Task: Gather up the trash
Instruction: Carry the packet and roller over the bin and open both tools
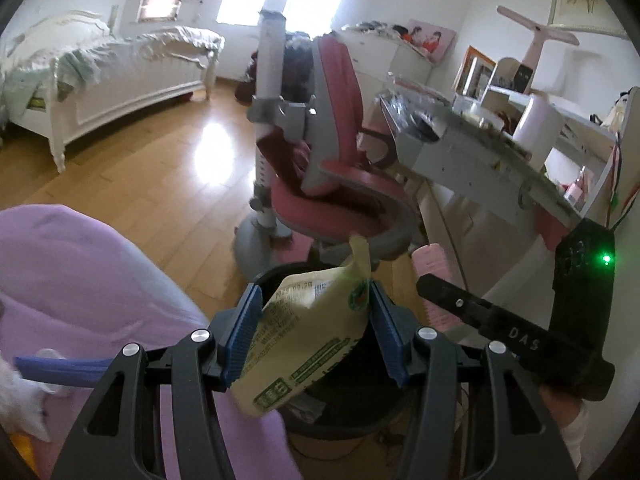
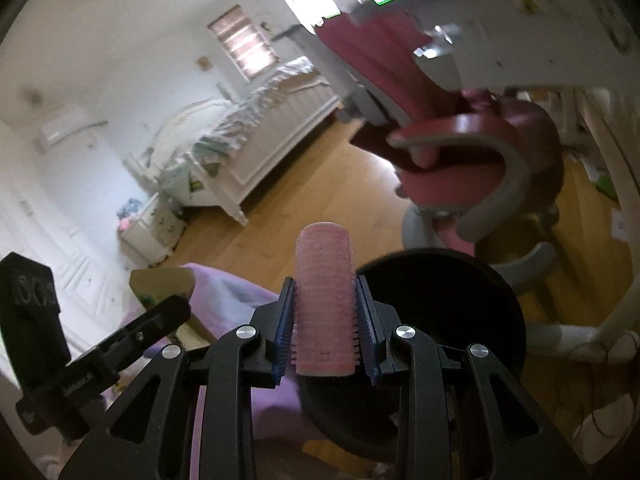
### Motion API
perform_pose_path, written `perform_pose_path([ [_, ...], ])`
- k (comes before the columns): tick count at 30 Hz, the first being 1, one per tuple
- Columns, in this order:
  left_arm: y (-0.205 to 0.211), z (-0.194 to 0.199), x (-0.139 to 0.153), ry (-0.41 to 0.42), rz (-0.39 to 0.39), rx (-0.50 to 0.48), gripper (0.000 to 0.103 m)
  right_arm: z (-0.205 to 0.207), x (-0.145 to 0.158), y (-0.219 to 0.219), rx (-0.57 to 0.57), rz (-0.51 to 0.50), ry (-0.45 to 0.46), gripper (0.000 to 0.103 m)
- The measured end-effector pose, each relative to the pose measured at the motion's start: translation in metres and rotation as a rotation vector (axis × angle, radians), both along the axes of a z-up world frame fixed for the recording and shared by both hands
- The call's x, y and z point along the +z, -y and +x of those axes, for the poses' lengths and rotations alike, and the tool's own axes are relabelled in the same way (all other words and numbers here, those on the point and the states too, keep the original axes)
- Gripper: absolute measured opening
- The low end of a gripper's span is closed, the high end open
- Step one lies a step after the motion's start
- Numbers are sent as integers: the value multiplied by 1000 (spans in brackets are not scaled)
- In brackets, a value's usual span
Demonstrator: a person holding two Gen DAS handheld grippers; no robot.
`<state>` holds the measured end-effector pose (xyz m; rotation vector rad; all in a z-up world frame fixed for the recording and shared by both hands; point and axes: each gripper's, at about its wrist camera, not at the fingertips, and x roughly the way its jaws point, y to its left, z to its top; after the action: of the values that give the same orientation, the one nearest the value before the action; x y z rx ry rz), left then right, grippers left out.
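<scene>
Above the black bin (image 1: 280,276), your left gripper (image 1: 314,320) is clamped on a pale snack wrapper (image 1: 304,332); just to its right, your right gripper (image 2: 325,320) grips a pink hair roller (image 2: 325,300) over the bin's edge.

bin (image 2: 460,280) mouth open | chair (image 1: 340,184) close behind | purple fabric (image 1: 80,280) left

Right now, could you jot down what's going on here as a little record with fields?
Place: bedroom with a bed, pink chair and desk
Left tool: shut on a yellowish snack packet
Right tool: shut on a pink hair roller
Bin: black bin on the wooden floor, just beyond both tools
Beside bin: purple cloth
Packet and roller: not yet dropped in
</scene>
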<state>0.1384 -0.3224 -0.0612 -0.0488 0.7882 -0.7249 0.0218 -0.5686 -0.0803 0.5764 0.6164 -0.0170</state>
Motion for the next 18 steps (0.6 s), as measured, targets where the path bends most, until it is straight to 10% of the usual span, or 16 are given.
perform_pose_path([
  [15, 43, 3, -17, -19, 17, -57, 56, 2, -34, 26, -34, 43, -62, 33],
  [18, 43, 2, -13, -4, 28, -39, 80, 2, -38, 31, -58, 66, -86, 80],
])
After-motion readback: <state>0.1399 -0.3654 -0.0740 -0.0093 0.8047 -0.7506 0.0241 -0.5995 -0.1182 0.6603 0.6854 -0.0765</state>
